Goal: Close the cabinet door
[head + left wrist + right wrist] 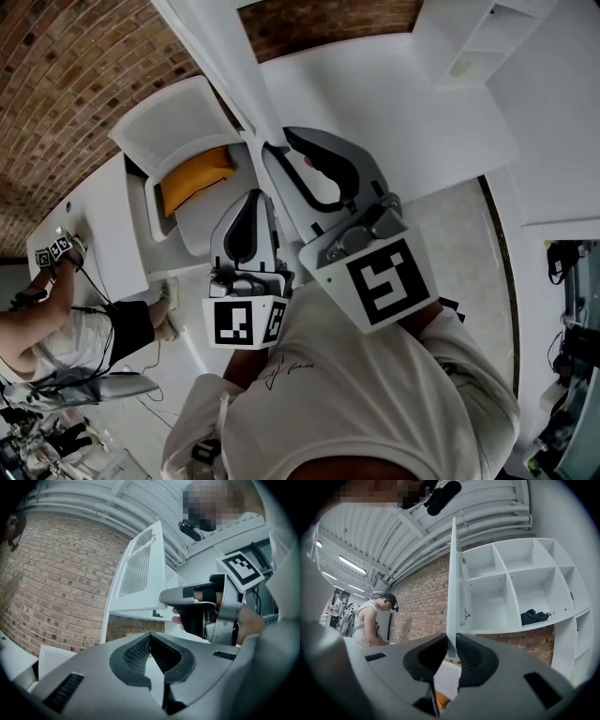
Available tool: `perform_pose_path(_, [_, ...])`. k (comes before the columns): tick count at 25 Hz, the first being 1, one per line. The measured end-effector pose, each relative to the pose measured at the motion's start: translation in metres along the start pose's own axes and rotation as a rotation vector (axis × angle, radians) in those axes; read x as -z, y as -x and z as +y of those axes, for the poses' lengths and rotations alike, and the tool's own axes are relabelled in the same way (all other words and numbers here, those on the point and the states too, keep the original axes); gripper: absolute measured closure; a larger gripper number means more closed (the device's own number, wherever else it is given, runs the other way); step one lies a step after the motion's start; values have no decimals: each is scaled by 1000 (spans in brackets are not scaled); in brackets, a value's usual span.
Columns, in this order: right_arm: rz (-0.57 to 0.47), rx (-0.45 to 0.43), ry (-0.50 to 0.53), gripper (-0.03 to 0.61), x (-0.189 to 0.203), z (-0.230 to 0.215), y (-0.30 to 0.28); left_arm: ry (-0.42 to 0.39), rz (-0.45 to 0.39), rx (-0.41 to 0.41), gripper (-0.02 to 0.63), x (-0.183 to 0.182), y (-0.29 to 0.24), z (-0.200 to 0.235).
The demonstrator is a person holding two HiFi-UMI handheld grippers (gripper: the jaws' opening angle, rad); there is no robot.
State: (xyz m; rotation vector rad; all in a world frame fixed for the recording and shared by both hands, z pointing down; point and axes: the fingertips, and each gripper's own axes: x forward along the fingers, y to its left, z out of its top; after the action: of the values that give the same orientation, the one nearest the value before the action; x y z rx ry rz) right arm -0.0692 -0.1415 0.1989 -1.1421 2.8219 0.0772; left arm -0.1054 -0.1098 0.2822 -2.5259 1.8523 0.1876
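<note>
The white cabinet door (452,573) stands open, edge-on to me in the right gripper view, hinged to the white cabinet (520,588) of open compartments. My right gripper (451,641) is shut on the door's lower edge, which sits in the narrow slot between its jaws. In the left gripper view the same door (140,569) shows its panelled face, with the right gripper (164,596) at its bottom corner. In the head view the right gripper (272,150) meets the door (216,47). My left gripper (255,195) hangs just below it, shut and empty, its tips (150,637) touching.
A dark garment (534,616) lies in one cabinet compartment. A brick wall (56,583) runs behind the cabinet. A person (370,620) stands to the left by the wall. Below the door is a white seat with an orange cushion (195,178).
</note>
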Motion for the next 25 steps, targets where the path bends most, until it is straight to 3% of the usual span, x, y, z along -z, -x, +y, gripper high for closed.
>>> perform_pose_path(25, [-2, 11, -8, 511, 0, -30, 7, -1, 30, 8, 598, 10, -12, -10])
